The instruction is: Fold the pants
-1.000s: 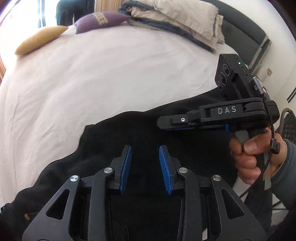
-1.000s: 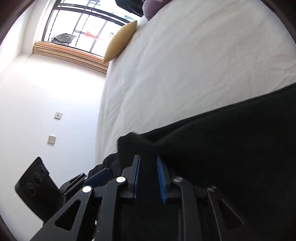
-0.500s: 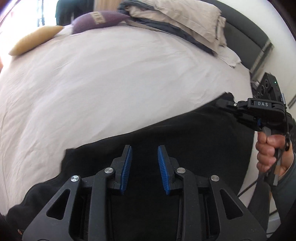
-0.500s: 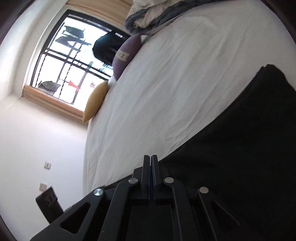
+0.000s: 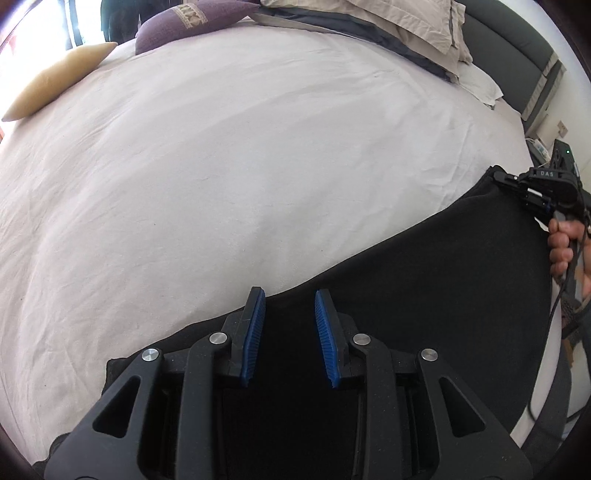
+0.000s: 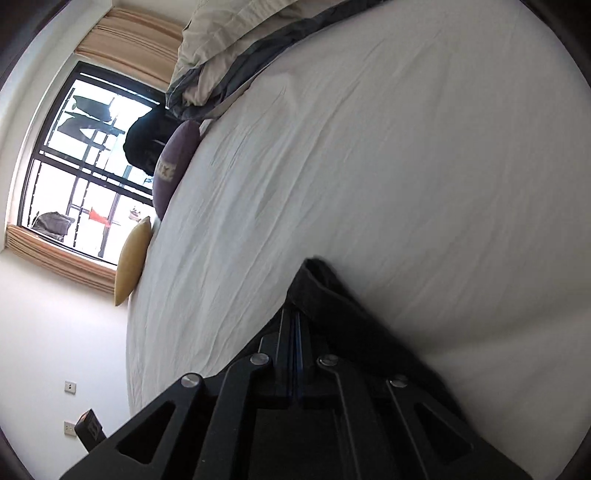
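Observation:
Black pants (image 5: 424,277) lie spread across the near side of a white bed sheet (image 5: 258,147). My left gripper (image 5: 290,295) hangs open just above the pants' far edge, its blue pads apart with no cloth pinched between them. At the far right a hand (image 5: 561,240) holds my right gripper (image 5: 498,177), which sits at the pants' far corner. In the right wrist view the right gripper (image 6: 295,314) is shut, and a corner of the black pants (image 6: 325,284) sticks out past its tips. Cloth stretches from that corner back toward the left gripper.
A yellow cushion (image 5: 55,88) and a purple cushion (image 5: 192,18) lie at the bed's far side, beside folded bedding (image 5: 388,22) and a grey headboard (image 5: 517,55). A barred window (image 6: 85,166) and white wall flank the bed. White sheet (image 6: 369,166) stretches beyond the pants.
The right gripper went from open to shut on the pants' corner and swept away to the right, drawing the cloth out. The left gripper sank closer to the pants' edge.

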A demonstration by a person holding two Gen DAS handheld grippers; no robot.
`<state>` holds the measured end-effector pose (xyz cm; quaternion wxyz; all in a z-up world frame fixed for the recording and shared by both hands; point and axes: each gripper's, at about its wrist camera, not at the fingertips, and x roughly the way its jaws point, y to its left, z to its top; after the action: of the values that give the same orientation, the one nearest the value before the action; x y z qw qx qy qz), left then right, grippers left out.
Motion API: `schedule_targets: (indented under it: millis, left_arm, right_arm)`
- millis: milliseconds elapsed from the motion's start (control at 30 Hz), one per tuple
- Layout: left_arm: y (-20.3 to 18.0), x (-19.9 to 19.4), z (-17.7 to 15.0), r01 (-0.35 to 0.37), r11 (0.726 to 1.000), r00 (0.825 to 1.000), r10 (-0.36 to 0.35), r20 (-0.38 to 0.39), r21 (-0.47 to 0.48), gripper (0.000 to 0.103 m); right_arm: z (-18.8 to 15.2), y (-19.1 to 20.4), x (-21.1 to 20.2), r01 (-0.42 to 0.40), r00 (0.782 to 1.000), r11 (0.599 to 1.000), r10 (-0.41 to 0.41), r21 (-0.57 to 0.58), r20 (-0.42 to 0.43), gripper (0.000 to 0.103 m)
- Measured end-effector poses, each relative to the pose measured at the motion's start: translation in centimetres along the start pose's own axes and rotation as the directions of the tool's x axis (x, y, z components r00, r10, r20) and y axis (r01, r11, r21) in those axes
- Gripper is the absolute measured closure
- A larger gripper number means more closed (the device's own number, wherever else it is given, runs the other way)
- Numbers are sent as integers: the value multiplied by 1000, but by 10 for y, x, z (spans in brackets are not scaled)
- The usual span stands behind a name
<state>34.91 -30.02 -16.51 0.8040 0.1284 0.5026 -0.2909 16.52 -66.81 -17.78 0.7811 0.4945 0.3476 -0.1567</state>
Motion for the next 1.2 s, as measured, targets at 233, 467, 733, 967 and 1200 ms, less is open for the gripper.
schedule_targets:
  millis: [233, 467, 733, 967, 1200]
  left_arm:
    - [6, -32, -5, -13, 997, 998, 17, 55, -77, 76]
    - [-17, -13, -24, 56, 998, 998, -56, -2, 16, 76]
    - [84, -80, -64, -112, 980, 992, 120, 39, -165, 76]
    - [27, -70, -102, -44, 989, 999, 47, 22, -143, 75]
    - [79, -99, -163, -53, 978, 994, 70, 81, -200, 75]
  right_arm:
    - [-45, 46, -38, -204, 978, 974, 197, -96, -73, 76]
    - [-108, 20, -3, -126, 972, 988, 105, -92, -209, 103]
    - [-94, 31, -78, -52, 996, 989, 42, -137, -75, 95]
    - [-219, 88, -5, -254, 900, 952, 168, -170, -403, 80]
    - [-197, 52, -33, -60, 965, 980, 8, -191, -262, 103]
